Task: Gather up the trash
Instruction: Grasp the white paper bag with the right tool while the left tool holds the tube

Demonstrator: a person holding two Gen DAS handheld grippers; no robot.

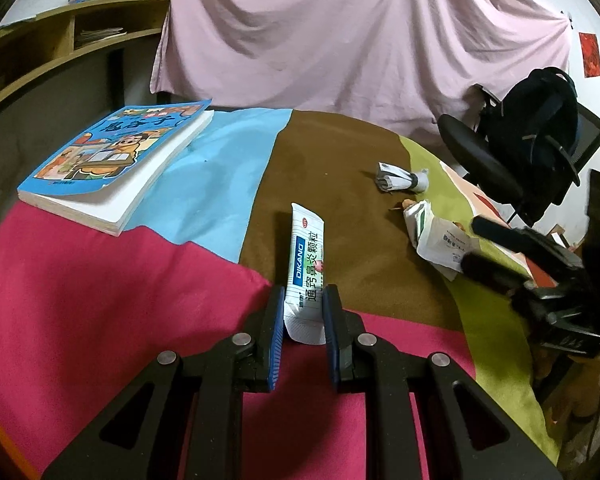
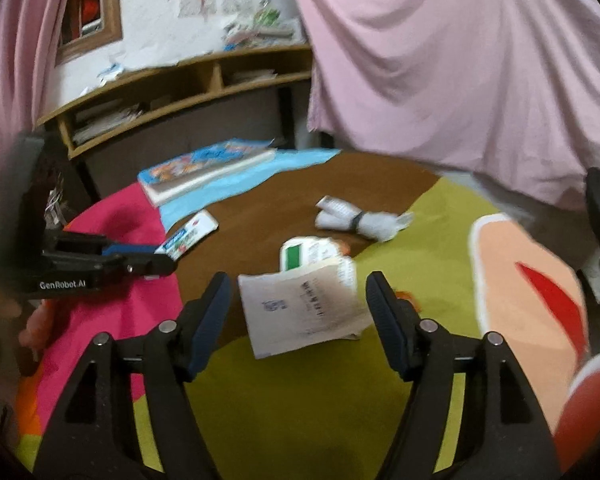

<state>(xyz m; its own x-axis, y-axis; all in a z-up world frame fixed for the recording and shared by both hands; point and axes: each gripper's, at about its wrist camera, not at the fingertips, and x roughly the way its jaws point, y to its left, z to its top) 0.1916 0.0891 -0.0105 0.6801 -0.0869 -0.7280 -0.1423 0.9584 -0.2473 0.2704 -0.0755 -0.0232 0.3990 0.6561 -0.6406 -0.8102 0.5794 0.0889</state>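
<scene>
My left gripper (image 1: 303,300) is shut on the near end of a white and blue medicine sachet (image 1: 306,258) that lies on the colourful cloth; it also shows in the right wrist view (image 2: 188,236). My right gripper (image 2: 298,292) is open, its fingers on either side of a crumpled white paper packet (image 2: 304,304), which also shows in the left wrist view (image 1: 436,240). A rolled grey-white wrapper (image 1: 400,178) lies further back on the brown patch, also in the right wrist view (image 2: 360,220).
A blue children's book (image 1: 112,160) lies at the far left of the table. A black office chair (image 1: 532,152) with a backpack stands at the right. A pink sheet (image 1: 360,32) hangs behind; a wooden shelf (image 1: 60,36) stands at the back left.
</scene>
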